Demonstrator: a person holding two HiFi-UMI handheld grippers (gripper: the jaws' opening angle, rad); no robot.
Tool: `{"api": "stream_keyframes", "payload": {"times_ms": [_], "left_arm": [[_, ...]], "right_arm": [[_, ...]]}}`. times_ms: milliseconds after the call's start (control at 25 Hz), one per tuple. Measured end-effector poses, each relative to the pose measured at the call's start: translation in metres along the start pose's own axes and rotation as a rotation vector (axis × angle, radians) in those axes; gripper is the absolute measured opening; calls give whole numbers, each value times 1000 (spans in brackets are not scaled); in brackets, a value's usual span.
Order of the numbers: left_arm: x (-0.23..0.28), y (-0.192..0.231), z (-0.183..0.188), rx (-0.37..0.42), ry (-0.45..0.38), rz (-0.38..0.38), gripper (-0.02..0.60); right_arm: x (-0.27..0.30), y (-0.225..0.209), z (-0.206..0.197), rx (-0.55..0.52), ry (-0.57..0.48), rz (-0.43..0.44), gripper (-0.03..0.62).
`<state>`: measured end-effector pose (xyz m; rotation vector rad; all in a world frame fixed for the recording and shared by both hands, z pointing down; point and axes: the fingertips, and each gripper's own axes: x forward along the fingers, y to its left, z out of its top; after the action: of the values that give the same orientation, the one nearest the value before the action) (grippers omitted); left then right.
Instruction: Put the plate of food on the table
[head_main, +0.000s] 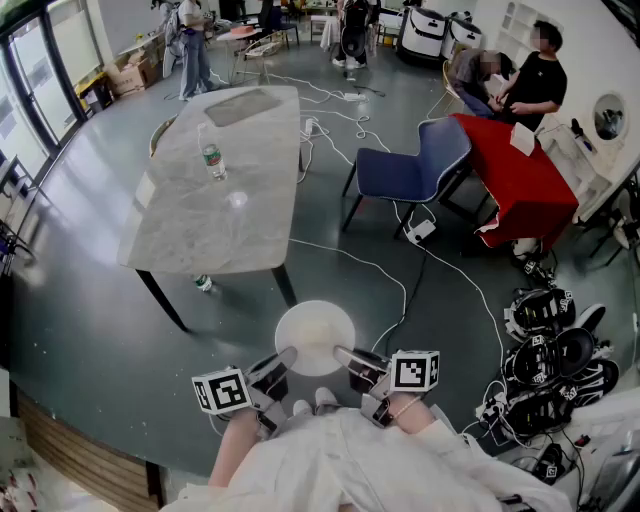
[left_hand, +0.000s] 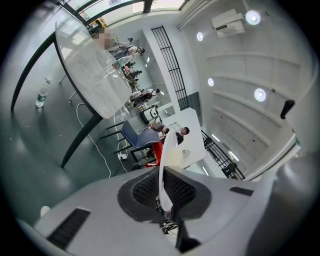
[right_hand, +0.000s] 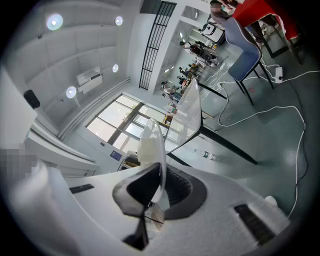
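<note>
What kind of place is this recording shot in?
Probably a robotics data-collection lab in an open hall, not a home. Loose cables trail over the grey floor, a heap of black gear with square markers sits at the right, and a marble-topped table stands mid-room.

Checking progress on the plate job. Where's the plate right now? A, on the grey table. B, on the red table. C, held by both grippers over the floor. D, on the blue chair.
C: the left gripper and right gripper each clamp an edge of the plate, which hangs over the floor, short of the table.
</note>
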<state>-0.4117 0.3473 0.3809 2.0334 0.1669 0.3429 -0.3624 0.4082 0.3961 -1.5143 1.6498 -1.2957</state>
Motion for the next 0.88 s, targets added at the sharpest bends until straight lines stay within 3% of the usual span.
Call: {"api": "stream_keyframes", "payload": {"times_ms": [120, 280, 480, 720, 760, 880], "left_arm": [[12, 10, 13, -40, 1, -2, 25], [11, 13, 23, -19, -16, 13, 25], [10, 17, 18, -87, -26, -13, 25], [1, 20, 15, -77, -6, 2, 25], [-1, 23, 15, -90, 4, 14, 25], [-3, 25, 7, -263, 8, -4, 26]], "right_arm": [[10, -4, 20, -23, -25, 5, 12], [18, -2, 28, -51, -20, 12, 12], [20, -4, 22, -35, -4, 5, 12], [19, 0, 20, -49, -22, 14, 12], [20, -1, 20, -44, -35, 11, 12], [18, -11, 14, 60, -84, -7, 12]]}}
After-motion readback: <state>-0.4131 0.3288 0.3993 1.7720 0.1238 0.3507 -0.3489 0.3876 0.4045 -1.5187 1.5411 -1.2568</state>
